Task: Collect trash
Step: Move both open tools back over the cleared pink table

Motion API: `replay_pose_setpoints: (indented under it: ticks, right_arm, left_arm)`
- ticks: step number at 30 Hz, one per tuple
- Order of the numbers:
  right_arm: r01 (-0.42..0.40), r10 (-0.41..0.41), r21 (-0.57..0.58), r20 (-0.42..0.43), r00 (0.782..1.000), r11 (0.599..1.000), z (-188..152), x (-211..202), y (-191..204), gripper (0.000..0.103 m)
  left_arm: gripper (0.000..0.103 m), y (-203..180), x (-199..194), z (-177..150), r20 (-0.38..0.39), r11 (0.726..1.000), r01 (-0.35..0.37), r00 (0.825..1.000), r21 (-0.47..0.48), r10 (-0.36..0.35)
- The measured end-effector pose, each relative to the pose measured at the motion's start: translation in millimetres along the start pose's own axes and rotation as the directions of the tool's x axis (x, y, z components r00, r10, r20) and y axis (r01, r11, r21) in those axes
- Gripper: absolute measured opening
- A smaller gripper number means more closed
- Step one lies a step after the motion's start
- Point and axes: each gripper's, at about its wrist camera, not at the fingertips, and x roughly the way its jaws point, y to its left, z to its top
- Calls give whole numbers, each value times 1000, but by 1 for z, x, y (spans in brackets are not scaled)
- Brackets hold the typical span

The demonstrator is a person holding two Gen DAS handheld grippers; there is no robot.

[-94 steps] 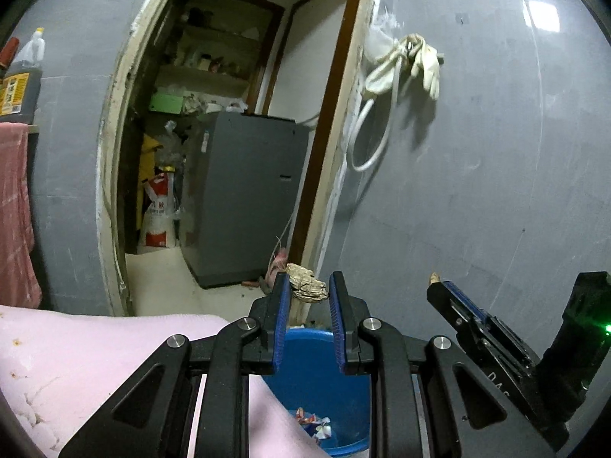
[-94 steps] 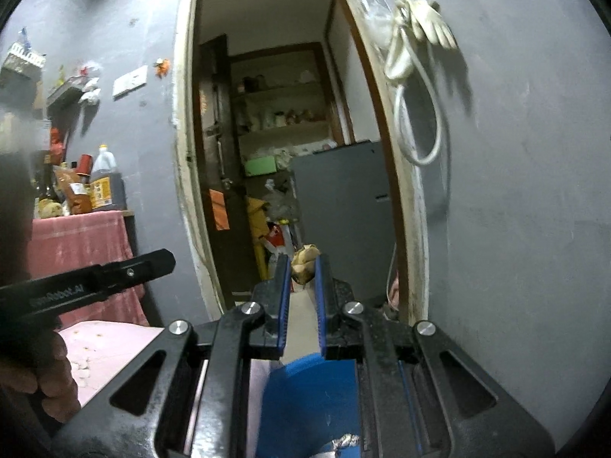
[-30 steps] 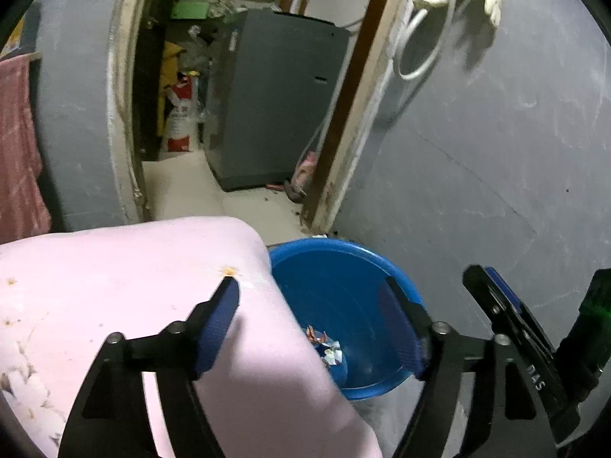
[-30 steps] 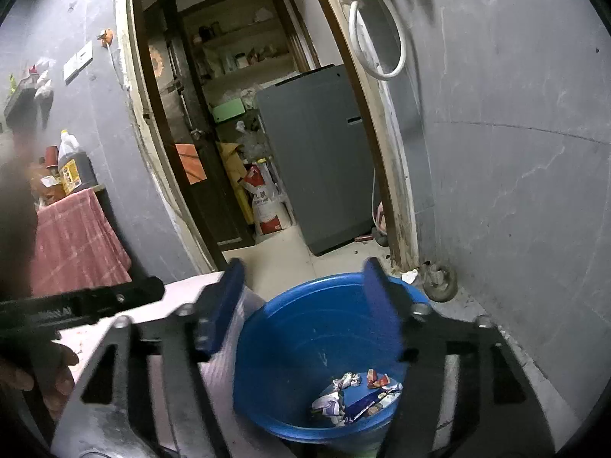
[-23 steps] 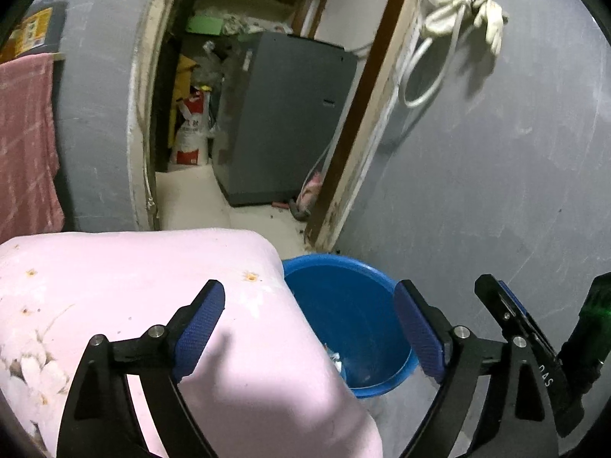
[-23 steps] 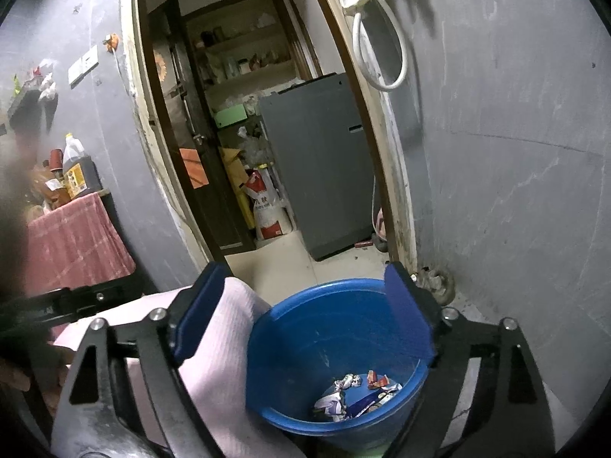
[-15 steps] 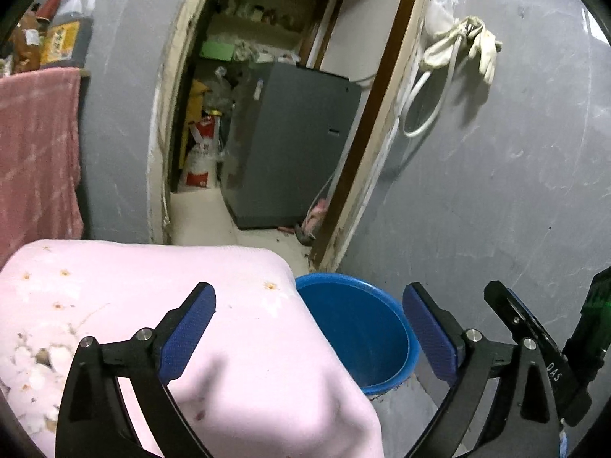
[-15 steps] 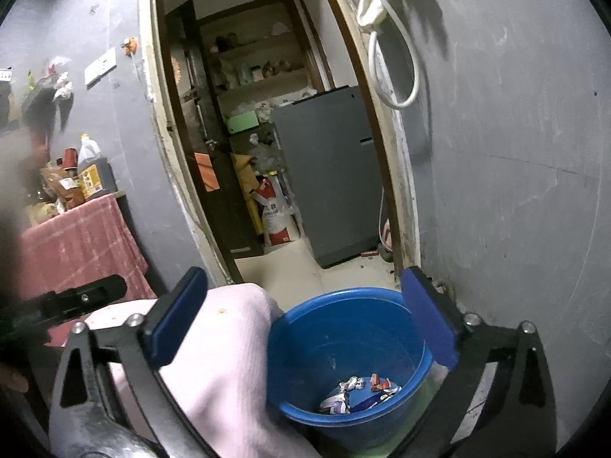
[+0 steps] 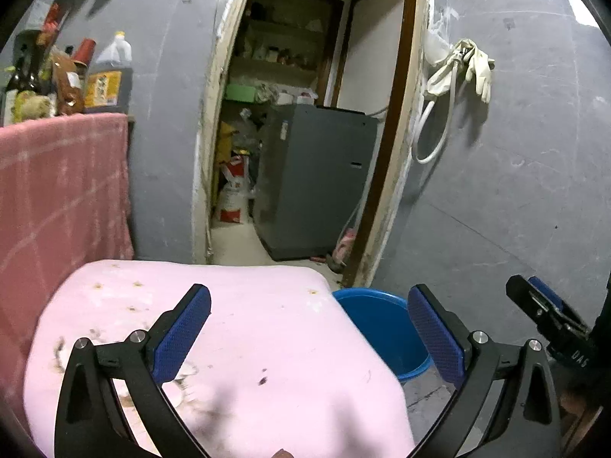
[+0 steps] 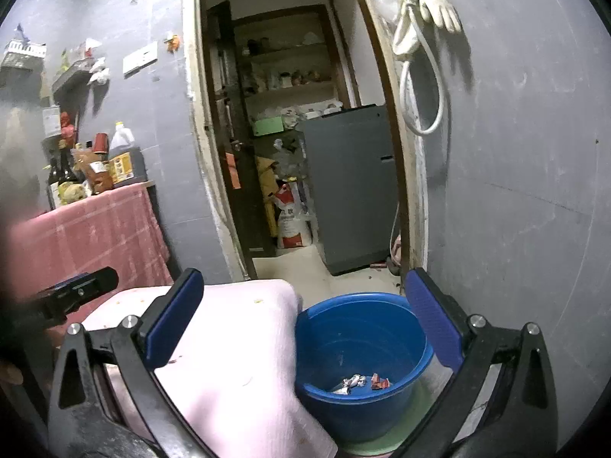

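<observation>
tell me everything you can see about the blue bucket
The blue bucket is a round, open-topped tub, plastic by its look, with a rolled rim and smooth walls. It stands upright on the floor by the grey wall, just below the doorway, on what looks like a pale green base. The pink-covered table hides its left edge; whether they touch is unclear. At its bottom lies a small heap of crumpled wrappers. Nothing else is inside.

Both wrist cams look fwd, tilted slightly down, toward doorway (image 9: 305, 114). Left cam sits over pink cloth (image 9: 229, 343); right cam nearer blue bucket (image 10: 362, 343). Both share bucket, doorway.
</observation>
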Motion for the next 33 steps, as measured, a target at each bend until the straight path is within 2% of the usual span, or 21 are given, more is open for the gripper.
replay_pose_setpoints:
  ticks: [8, 18, 33]
  right_arm:
    - [-29, 29, -50, 10, 1000, 998, -6, -29, 24, 103]
    - [-52, 54, -78, 24, 998, 996, -22, -65, 44, 103]
    - [-75, 79, -116, 29, 996, 990, -44, -100, 60, 103]
  left_arm:
    - [101, 5, -47, -21, 47, 997, -68, 997, 27, 66]
    - [101, 13, -93, -41, 101, 993, -115, 989, 22, 112]
    - [101, 14, -134, -79, 102, 985, -171, 981, 21, 168]
